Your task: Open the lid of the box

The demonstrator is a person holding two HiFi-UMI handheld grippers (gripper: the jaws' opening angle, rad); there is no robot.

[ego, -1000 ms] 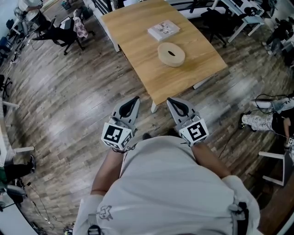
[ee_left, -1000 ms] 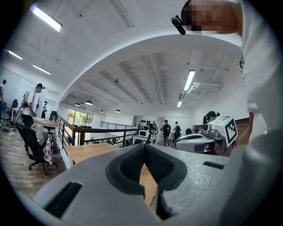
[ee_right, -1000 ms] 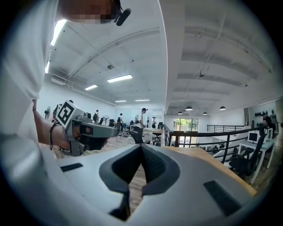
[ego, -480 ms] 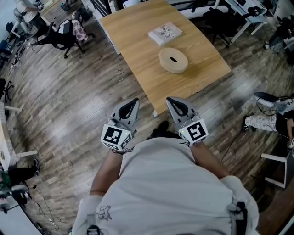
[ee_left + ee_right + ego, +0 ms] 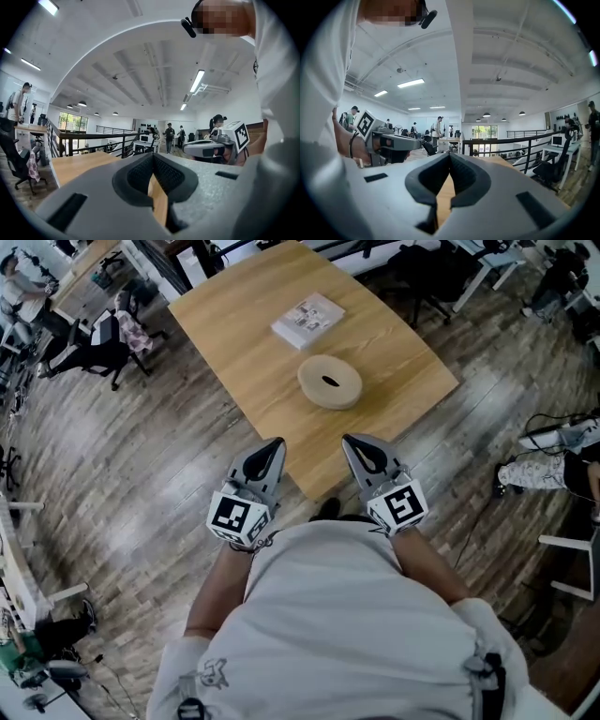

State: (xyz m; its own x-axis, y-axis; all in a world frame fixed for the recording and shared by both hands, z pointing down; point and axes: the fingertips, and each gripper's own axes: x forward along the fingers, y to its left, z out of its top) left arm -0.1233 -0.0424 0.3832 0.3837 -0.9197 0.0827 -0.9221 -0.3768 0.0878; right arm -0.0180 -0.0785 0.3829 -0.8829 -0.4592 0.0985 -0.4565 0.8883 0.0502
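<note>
Grey pads on your left gripper (image 5: pixel 275 444) are clenched tip to tip with nothing between them. Your right gripper (image 5: pixel 351 442) matches it, pressed closed and empty. Both are tucked in front of your torso, side by side and pointing forward. Just ahead of the tips is the near corner of the wooden table (image 5: pixel 234 334), with plank floor (image 5: pixel 141 484) off to the left of the left gripper. First risk: if you move in low, you likely knock a tip on that table edge. Further ahead, roughly between the two grippers' lines and a bit closer to the right one, sits the round wooden box (image 5: pixel 330 382), well apart from both tools. Its lid (image 5: pixel 317 371) is on, with a dark slot (image 5: pixel 331 381) in the middle. Arriving with the jaws closed means you only shove it, and it looks light and loose, so it probably slides away from you. Spread the jaws before contact. Pulling the lid with one tool alone may lift the whole box, so pin the base with the other. The rim looks low, so pads could slip off, and a tip could catch in the slot. Beyond it, further ahead and left of the left gripper's line, lies a flat white box (image 5: pixel 307 320). Which of the two the task means is unclear, so you could grab the wrong one.
</note>
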